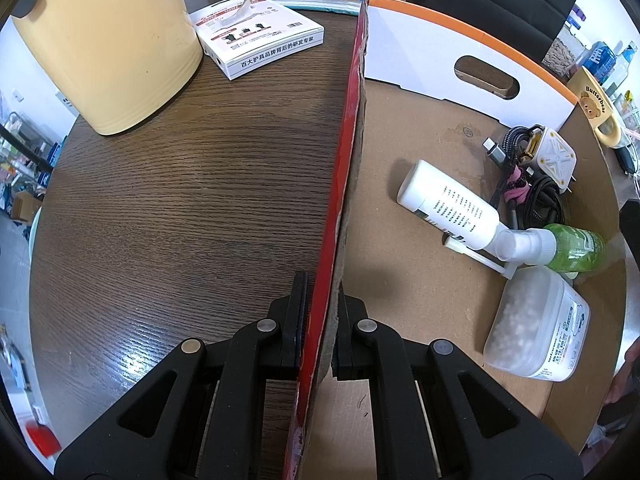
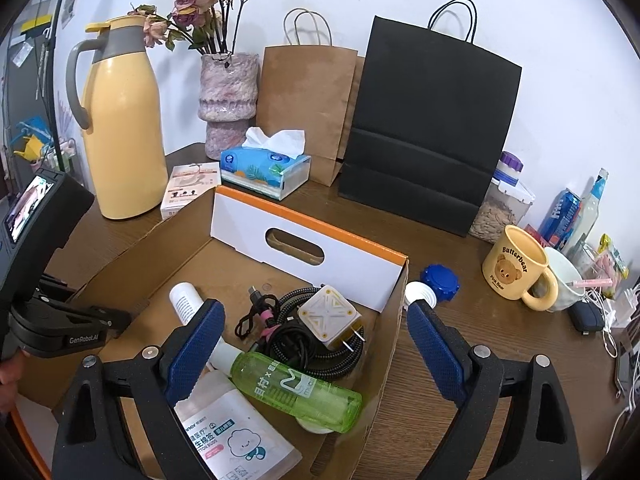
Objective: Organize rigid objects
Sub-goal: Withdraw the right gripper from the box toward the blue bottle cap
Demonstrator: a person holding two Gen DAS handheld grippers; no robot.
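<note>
cardboard box [image 2: 394, 320] | holds green bottle [image 2: 296, 394], charger [image 2: 328, 316], cables [image 2: 288, 336]

The left wrist camera looks steeply down along its fingers, very close over the box [image 1: 400, 128] wall, with the table [image 1: 180, 200] on one side of it and the box floor on the other. The right wrist camera sits farther back and tilts down less, facing across the box [image 2: 312, 232] toward the wall and bags [image 2: 424, 128]. Both views take in the box's inside, the green bottle [image 1: 576, 250] [image 2: 296, 392], the charger [image 1: 556, 160] [image 2: 328, 316] and the yellow jug [image 1: 108, 40] [image 2: 120, 120]
</note>
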